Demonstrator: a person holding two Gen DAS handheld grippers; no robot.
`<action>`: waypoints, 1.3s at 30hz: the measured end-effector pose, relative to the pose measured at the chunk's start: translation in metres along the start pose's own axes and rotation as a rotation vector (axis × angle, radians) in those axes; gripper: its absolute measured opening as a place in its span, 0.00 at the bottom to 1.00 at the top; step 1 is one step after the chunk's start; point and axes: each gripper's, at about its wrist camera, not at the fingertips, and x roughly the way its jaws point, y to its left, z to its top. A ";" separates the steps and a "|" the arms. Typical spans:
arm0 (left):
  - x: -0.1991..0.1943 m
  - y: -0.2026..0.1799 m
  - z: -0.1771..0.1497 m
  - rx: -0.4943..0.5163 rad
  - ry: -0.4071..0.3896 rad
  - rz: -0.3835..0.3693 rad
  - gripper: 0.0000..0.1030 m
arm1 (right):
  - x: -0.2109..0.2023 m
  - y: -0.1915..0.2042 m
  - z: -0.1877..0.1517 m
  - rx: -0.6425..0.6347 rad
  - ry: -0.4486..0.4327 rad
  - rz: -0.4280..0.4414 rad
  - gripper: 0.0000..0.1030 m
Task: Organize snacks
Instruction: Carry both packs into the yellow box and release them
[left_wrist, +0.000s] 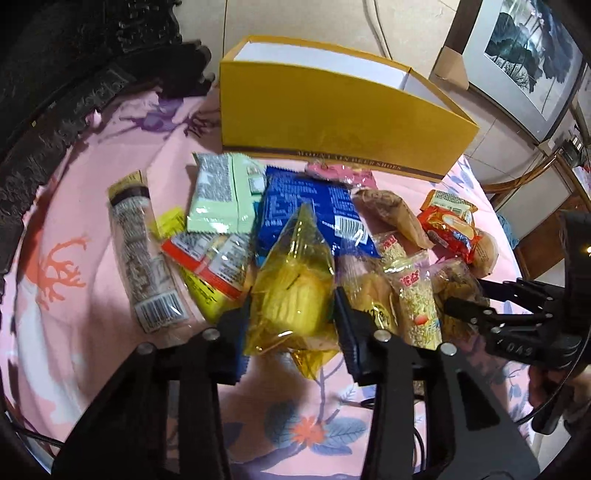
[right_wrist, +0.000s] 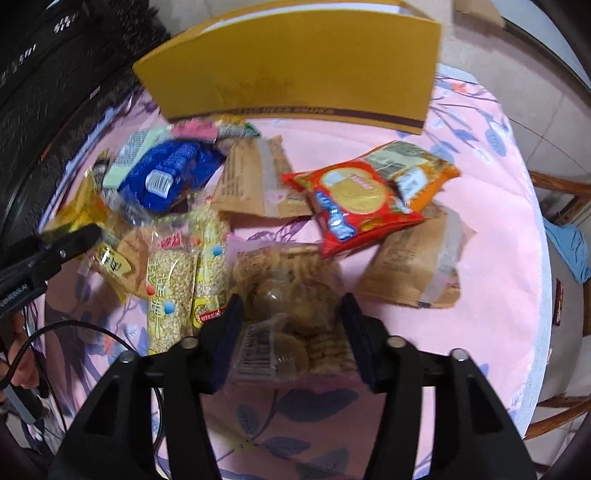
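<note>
Left gripper (left_wrist: 291, 314) is clamped on the yellow cookie packet (left_wrist: 291, 284), front of the snack pile on the pink cloth (left_wrist: 74, 332) (yellow box (left_wrist: 332, 125) behind). Right gripper (right_wrist: 291, 325) straddles the clear biscuit bag (right_wrist: 291, 306); can't tell whether it's pinching.

A round table (right_wrist: 498, 229) is covered by a pink floral cloth (left_wrist: 85, 229); a yellow box (left_wrist: 332, 122) and scattered snack packets (left_wrist: 229, 192) are laid on it.
</note>
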 end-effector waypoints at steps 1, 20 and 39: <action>0.001 0.001 -0.001 -0.005 0.002 -0.002 0.40 | 0.001 0.000 0.000 -0.002 -0.001 -0.003 0.55; -0.053 0.009 0.006 -0.023 -0.093 0.010 0.36 | -0.078 0.006 -0.004 -0.002 -0.149 0.012 0.36; -0.049 -0.022 0.168 -0.089 -0.351 0.034 0.36 | -0.100 -0.009 0.161 0.039 -0.461 -0.063 0.36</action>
